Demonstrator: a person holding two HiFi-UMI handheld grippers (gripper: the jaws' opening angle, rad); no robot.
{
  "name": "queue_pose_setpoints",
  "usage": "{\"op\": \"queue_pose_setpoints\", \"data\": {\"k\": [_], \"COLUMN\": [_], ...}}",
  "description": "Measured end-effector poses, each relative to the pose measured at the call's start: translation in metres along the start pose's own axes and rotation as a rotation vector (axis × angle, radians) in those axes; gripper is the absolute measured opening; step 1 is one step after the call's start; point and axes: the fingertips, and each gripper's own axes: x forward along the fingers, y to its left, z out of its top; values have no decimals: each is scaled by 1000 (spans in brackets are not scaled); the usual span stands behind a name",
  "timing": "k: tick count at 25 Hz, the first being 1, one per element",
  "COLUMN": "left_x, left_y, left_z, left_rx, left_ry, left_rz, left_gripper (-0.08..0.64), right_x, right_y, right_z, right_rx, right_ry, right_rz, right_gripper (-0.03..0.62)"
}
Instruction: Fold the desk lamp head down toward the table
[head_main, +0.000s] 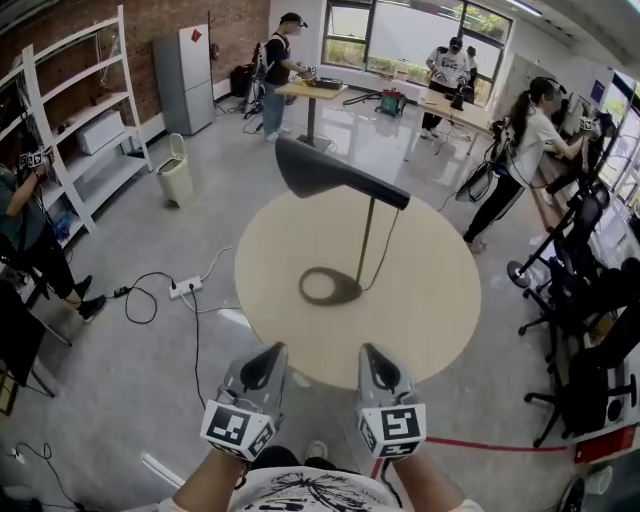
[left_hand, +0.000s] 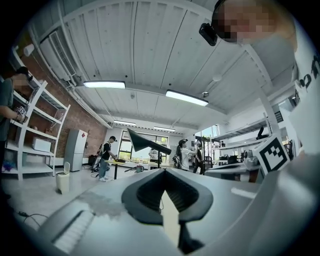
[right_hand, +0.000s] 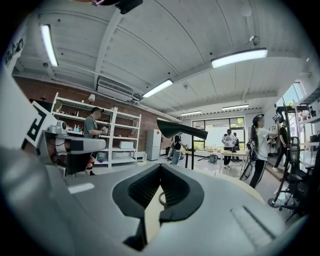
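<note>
A black desk lamp stands on the round beige table (head_main: 430, 300). Its cone-shaped head (head_main: 330, 175) is raised and tilted on a thin stem (head_main: 366, 240) above a ring base (head_main: 328, 286). My left gripper (head_main: 272, 350) and right gripper (head_main: 368, 350) hover side by side at the table's near edge, short of the lamp. Both are shut and hold nothing. In the left gripper view the lamp head (left_hand: 147, 143) shows beyond the left gripper (left_hand: 162, 171). The right gripper view has the head (right_hand: 180, 129) above the right gripper (right_hand: 161, 166).
On the floor to the left lie a power strip (head_main: 185, 288) and cables, with a bin (head_main: 176, 170) further back. Office chairs (head_main: 590, 330) crowd the right side. White shelves (head_main: 75, 150) stand at left. Several people work at desks behind.
</note>
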Motion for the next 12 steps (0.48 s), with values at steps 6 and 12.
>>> {"op": "queue_pose_setpoints", "data": {"k": [6, 12], "left_x": [53, 114], "left_y": [37, 81], "left_z": [20, 60], "left_rx": [82, 102], "left_ry": [-23, -85], "left_rz": [24, 9], "left_gripper": [6, 6], "right_x": [59, 107], "right_y": [-21, -42], "right_z": [20, 23], "right_rx": [15, -22], "right_ry": [-21, 16], "right_rz": [7, -52], "right_gripper": [9, 9]}}
